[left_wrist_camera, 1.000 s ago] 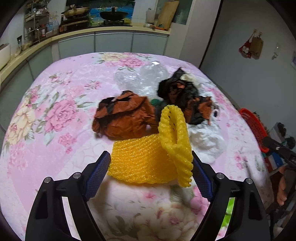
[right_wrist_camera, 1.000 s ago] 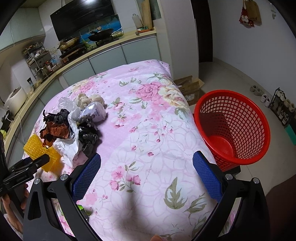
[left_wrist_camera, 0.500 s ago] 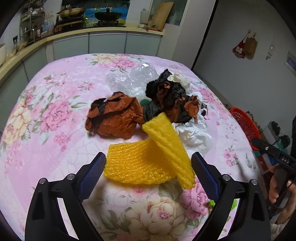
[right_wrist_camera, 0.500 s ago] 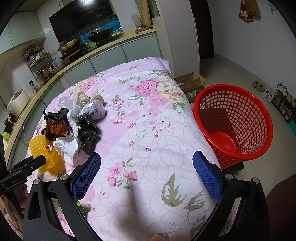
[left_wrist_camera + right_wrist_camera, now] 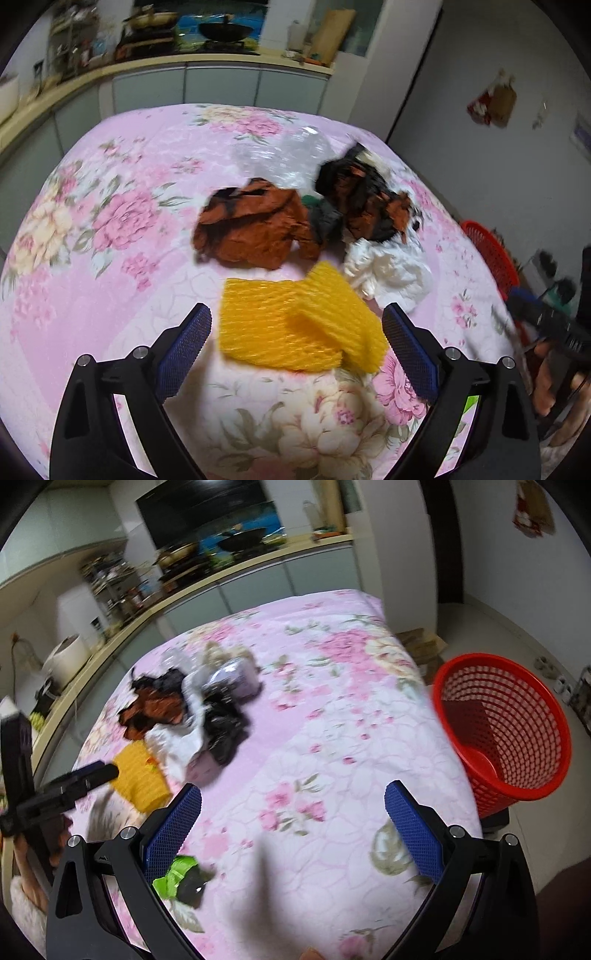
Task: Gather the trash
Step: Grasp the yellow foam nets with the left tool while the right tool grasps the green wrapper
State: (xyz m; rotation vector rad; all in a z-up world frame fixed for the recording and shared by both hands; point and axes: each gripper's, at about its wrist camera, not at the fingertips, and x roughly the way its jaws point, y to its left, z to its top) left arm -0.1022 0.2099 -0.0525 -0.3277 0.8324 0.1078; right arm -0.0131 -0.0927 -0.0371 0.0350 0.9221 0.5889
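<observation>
A yellow foam net lies folded on the pink floral cloth, just ahead of and between the fingers of my open, empty left gripper. Behind it lie brown crumpled paper, a black-and-brown wad, white crumpled paper and clear plastic. My right gripper is open and empty above bare cloth. In the right wrist view the pile lies at the left and the red mesh basket stands on the floor at the right.
A green and black scrap lies by my right gripper's left finger. A kitchen counter runs behind the table. Cardboard lies on the floor beyond the basket. The basket's rim shows past the table's right edge.
The upright flap of the yellow foam net has dropped flat onto the rest of it. My left gripper has drawn back a little. The right wrist view has swung left toward the pile.
</observation>
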